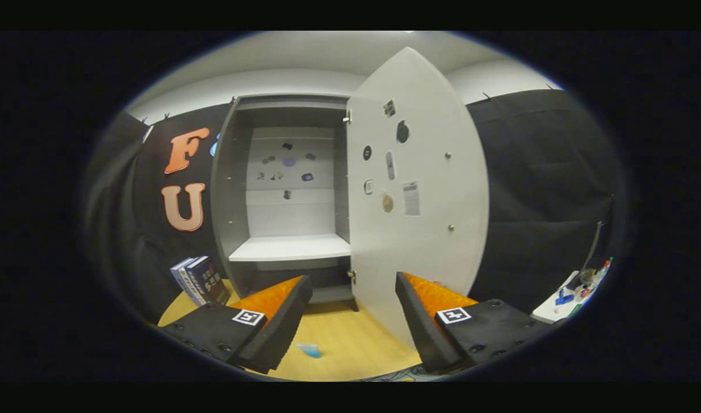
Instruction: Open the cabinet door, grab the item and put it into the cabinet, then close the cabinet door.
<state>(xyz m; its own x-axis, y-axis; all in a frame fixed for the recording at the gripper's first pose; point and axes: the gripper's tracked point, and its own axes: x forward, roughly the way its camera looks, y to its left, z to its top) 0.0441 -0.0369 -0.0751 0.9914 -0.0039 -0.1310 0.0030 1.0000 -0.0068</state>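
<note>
Beyond the fingers, straight ahead: one grey cabinet (281,195), standing upright on the wooden counter (350,338) against the black cloth wall. Cabinet door (416,195): white, swung fully open on its hinges, its free edge reaching toward the right finger; inner face carries several small stickers and tags plus two small knobs or screw heads. Cabinet interior: pale back panel with a scatter of small dark stickers, one white shelf (290,248) across the lower part, bare on top; a darker recess below it. Fingers (353,321): spread wide apart, nothing between them, nothing touched; each finger carries a square black-and-white marker on its upper body. Left of the left finger, beside the cabinet's lower left corner: a short stack of dark-covered books (198,281), leaning upright against the cloth wall, resting on the counter, apart from the cabinet. Between the fingers, low on the counter and close in: one small pale-blue item (309,349), flat, partly hidden by the left finger; its kind cannot be told. Right of the right finger, well apart from the cabinet: a small white side surface (557,307) holding a cluster of small coloured objects (583,284), too small to identify, with a thin dark rod rising beside them. Above the cabinet: white wall and ceiling.
</note>
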